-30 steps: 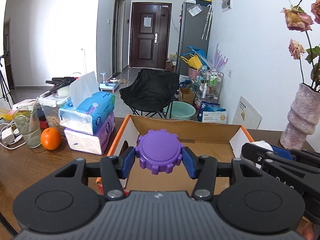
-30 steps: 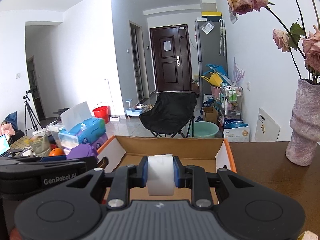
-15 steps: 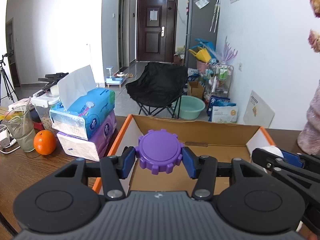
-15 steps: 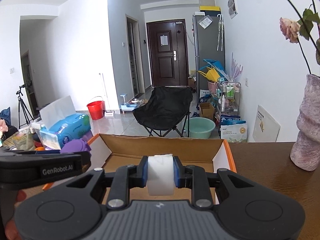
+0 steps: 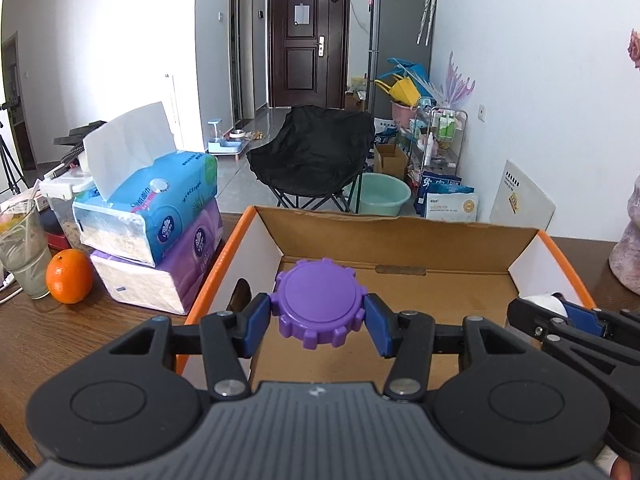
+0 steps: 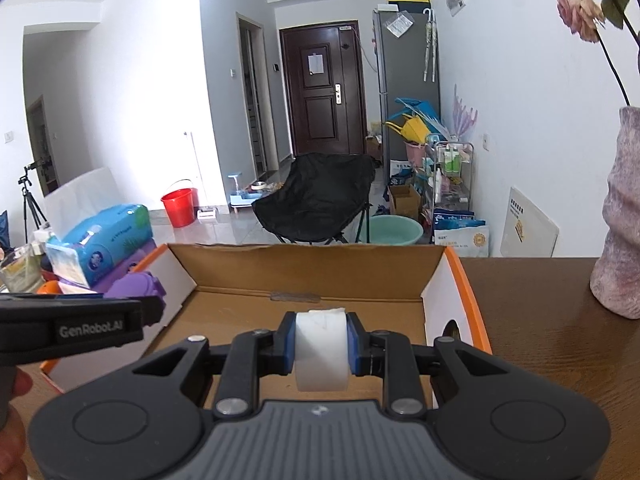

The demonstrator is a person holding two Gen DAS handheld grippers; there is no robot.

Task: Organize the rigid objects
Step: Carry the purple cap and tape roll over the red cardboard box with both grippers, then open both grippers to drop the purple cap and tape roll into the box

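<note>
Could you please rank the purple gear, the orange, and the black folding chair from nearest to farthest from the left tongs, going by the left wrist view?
1. Purple gear: clamped between the pads of the left tongs, over the cardboard box.
2. Orange: on the table to the left, beside the tissue packs.
3. Black folding chair: on the floor beyond the table, straight ahead.

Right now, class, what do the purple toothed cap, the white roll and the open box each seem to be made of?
Purple toothed cap: looks like moulded plastic, matte, with even colour and crisp teeth around its rim.
White roll: probably tape or soft plastic, slightly translucent and smooth; its look leaves this open.
Open box: cardboard, with raw brown inside, white-faced side walls and orange edges.
</note>
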